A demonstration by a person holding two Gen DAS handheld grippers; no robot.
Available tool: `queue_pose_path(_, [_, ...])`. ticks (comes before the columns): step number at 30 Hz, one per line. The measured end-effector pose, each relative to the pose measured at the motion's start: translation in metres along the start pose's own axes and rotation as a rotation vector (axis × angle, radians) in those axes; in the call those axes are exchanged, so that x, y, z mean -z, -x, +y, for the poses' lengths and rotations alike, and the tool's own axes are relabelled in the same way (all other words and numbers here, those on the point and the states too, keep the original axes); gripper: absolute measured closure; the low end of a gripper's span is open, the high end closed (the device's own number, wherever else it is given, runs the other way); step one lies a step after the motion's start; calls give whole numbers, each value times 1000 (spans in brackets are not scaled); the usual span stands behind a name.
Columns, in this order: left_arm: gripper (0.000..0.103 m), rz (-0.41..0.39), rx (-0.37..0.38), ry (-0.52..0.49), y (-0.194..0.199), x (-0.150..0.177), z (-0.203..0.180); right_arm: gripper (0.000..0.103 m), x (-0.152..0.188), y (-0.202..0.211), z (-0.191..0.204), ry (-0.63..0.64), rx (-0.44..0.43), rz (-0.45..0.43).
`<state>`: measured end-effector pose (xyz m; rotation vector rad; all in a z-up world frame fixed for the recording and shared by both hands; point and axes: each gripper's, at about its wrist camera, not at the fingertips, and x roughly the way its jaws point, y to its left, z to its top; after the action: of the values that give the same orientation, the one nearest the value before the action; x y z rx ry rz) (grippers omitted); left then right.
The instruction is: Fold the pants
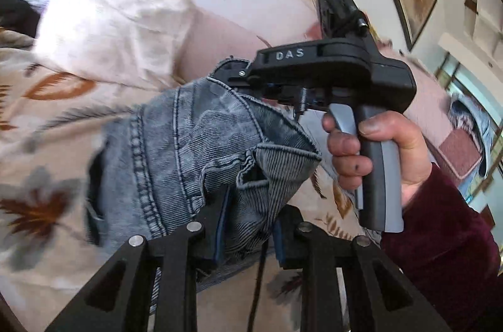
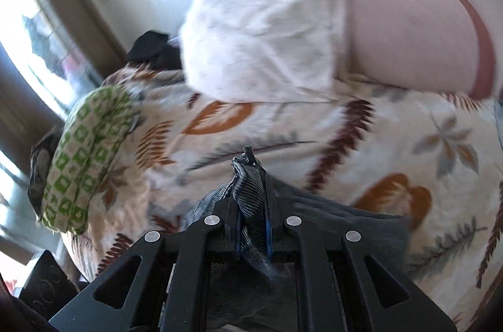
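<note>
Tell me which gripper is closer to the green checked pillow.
Right. The right gripper, shut on the jeans, has the green pillow just off to its left on the bed. The left gripper, holding denim too, shows no pillow in its view.

The only legible writing is the word "DAS" in pale raised capitals on the black plastic body of the right gripper (image 1: 234,74), seen in the left wrist view at about one o'clock from the picture's centre. The letters stand on the curved upper housing, above the grey handle that a hand (image 1: 374,149) grips. In the right wrist view a black moulded block (image 2: 44,281) at seven o'clock bears faint embossed marks, too blurred to read. No other text, number or sign can be read.
</note>
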<state>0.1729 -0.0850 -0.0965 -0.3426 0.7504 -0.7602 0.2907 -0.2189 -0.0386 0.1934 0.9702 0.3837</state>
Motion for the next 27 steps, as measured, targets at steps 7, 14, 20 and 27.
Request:
queue_pose_path(7, [78,112,0,-48,-69,13,-31,94,26,2,-93,-124,-20,-15])
queue_pose_path(14, [78,213,-32,-115,-116,27,-46,94,54,-10,-157,-209,-19,-19])
queue_pose_path(20, [45,236,37,-167,-101,30,-62,82,80,-9,-188,-286,47,8])
queue_pose_path(27, [28,47,-99,-345,2,16,-72,72,95,65,-176,-280,113,-118])
